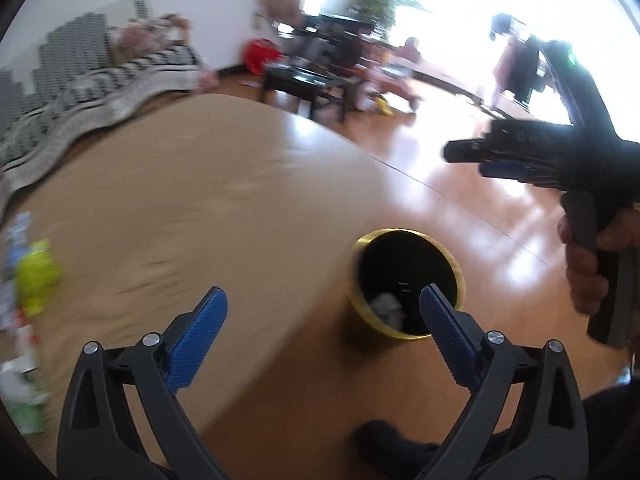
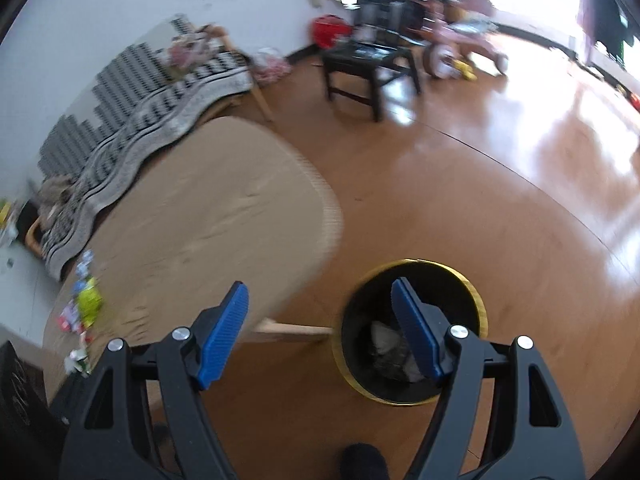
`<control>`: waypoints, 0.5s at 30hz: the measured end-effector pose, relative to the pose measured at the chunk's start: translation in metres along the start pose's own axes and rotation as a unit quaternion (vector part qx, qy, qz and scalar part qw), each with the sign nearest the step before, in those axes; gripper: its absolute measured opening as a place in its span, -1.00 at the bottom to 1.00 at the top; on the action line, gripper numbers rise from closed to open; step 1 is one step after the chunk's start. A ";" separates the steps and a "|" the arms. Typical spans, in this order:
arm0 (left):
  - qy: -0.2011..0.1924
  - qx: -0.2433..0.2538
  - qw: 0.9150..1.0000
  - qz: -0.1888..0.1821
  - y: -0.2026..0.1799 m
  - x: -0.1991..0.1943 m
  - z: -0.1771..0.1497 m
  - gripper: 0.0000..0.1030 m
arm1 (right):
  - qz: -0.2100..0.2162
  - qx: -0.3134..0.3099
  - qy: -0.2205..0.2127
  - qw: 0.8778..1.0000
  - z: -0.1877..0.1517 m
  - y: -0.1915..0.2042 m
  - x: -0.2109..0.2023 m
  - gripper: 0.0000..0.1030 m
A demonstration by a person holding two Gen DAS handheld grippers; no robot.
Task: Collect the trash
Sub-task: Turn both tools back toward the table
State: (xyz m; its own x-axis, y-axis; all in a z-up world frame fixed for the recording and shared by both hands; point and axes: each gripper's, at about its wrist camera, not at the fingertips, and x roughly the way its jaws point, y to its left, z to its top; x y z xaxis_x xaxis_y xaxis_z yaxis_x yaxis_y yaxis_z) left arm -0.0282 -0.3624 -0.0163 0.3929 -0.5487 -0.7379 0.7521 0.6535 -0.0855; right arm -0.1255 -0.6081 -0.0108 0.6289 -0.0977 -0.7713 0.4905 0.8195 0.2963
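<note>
A round black bin with a gold rim stands on the wooden floor beside the table's corner, with crumpled grey-white trash in it. My left gripper is open and empty, above the table's edge and the bin. My right gripper is open and empty above the bin; in the left wrist view it shows side-on at the right, held by a hand. Bright wrappers, one lime green, lie on the tan table at its far left end.
A sofa with a striped blanket runs behind the table. A low black table, a red item and a pink ride-on toy stand farther across the shiny floor. My dark shoe is below the bin.
</note>
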 end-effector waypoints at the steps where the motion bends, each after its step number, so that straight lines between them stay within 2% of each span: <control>1: -0.003 -0.006 1.000 0.013 0.018 -0.012 -0.005 0.83 | 0.008 -0.012 -0.001 1.000 -0.002 0.019 0.000 0.39; 5: -0.017 -0.033 0.996 0.078 0.091 -0.057 -0.031 0.83 | 0.048 -0.066 0.003 0.997 -0.013 0.108 0.004 0.39; 8: -0.022 -0.067 0.990 0.123 0.144 -0.085 -0.056 0.83 | 0.076 -0.099 0.014 0.992 -0.026 0.168 0.011 0.39; 12: -0.029 -0.145 0.978 0.150 0.206 -0.116 -0.095 0.83 | 0.113 -0.132 0.037 0.984 -0.046 0.239 0.025 0.40; 13: -0.025 -0.172 0.973 0.152 0.222 -0.121 -0.108 0.84 | 0.122 -0.143 0.045 0.981 -0.053 0.260 0.030 0.40; 15: -0.010 -0.192 0.969 0.154 0.240 -0.126 -0.124 0.83 | 0.133 -0.162 0.058 0.976 -0.065 0.296 0.040 0.39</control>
State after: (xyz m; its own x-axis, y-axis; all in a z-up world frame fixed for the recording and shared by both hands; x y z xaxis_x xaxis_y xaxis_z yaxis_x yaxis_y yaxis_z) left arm 0.0368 -0.0716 -0.0265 0.5803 -0.3037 -0.7557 0.3459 0.9319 -0.1088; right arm 0.0057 -0.3333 0.0096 0.6262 0.1926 -0.7555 0.0900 0.9447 0.3155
